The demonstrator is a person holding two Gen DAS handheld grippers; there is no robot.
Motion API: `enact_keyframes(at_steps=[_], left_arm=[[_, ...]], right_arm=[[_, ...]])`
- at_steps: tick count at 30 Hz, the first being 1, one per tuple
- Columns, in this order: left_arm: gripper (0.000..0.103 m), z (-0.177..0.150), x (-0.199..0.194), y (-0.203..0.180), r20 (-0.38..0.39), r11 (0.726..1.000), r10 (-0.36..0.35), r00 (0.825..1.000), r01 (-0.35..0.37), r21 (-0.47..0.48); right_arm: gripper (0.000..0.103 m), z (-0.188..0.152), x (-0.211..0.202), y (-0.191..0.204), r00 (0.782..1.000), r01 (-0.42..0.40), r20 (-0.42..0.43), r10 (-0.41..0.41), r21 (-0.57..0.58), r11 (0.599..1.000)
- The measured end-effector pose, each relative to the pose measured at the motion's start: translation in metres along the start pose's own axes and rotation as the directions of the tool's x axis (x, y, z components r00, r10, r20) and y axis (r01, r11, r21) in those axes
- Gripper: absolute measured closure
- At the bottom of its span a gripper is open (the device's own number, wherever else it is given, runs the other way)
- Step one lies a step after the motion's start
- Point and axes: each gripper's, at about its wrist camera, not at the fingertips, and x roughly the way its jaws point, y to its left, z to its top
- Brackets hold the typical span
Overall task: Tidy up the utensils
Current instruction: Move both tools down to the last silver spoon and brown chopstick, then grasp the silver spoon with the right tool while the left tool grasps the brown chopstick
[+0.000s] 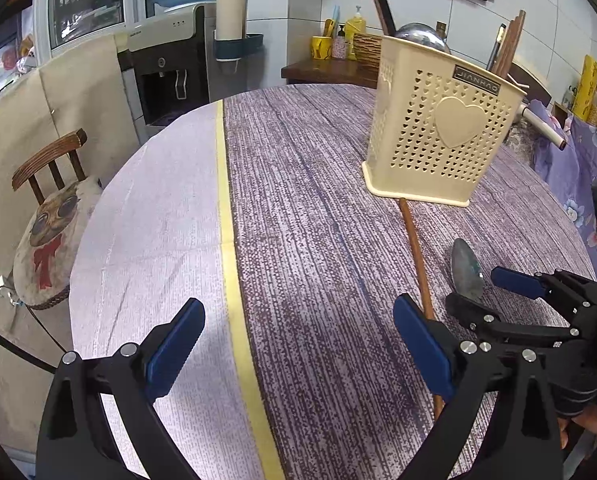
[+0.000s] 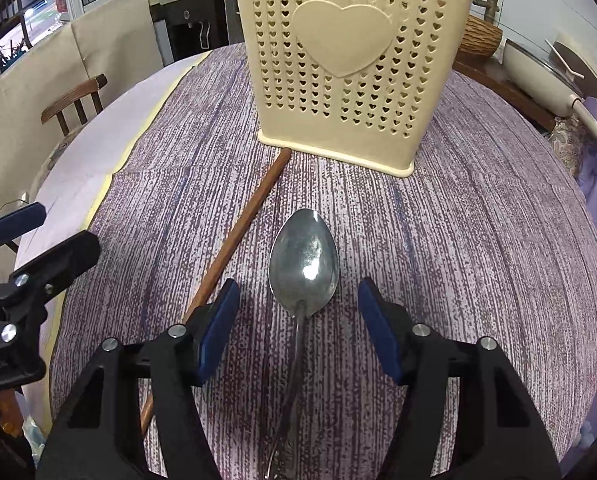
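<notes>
Utensils lie on the bench (image 2: 478, 240): a metal spoon (image 2: 304, 260) rests flat between the spread fingers of my right gripper (image 2: 298, 332), untouched, and a brown chopstick (image 2: 242, 220) lies just left of it, its far tip at the foot of the cream holder (image 2: 350, 60). My left gripper (image 1: 294, 344) hovers released, grasping nothing.

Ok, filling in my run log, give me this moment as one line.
right tool: open, straddling spoon | left tool: open, empty | chopstick: on table | holder: upright
</notes>
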Motion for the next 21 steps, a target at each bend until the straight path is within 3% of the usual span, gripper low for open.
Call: enact_keyframes(at_steps=[7, 12, 21], left_arm=[[0.01, 0.001, 0.0, 0.008, 0.001, 1.0, 0.008, 1.0, -0.008, -0.017], [0.011, 0.0, 0.007, 0.007, -0.019, 1.0, 0.012, 1.0, -0.012, -0.007], [0.014, 0.001, 0.015, -0.024, -0.048, 0.996, -0.057, 0.997, 0.06, 0.073]], right_arm=[[0.05, 0.006, 0.007, 0.004, 1.0, 0.017, 0.005, -0.017, 0.019, 1.0], [0.065, 0.01, 0.008, -0.001, 1.0, 0.019, 0.015, -0.02, 0.032, 0.999], [0.065, 0.008, 0.003, -0.034, 1.0, -0.004, 0.021, 0.002, 0.124, 0.992]])
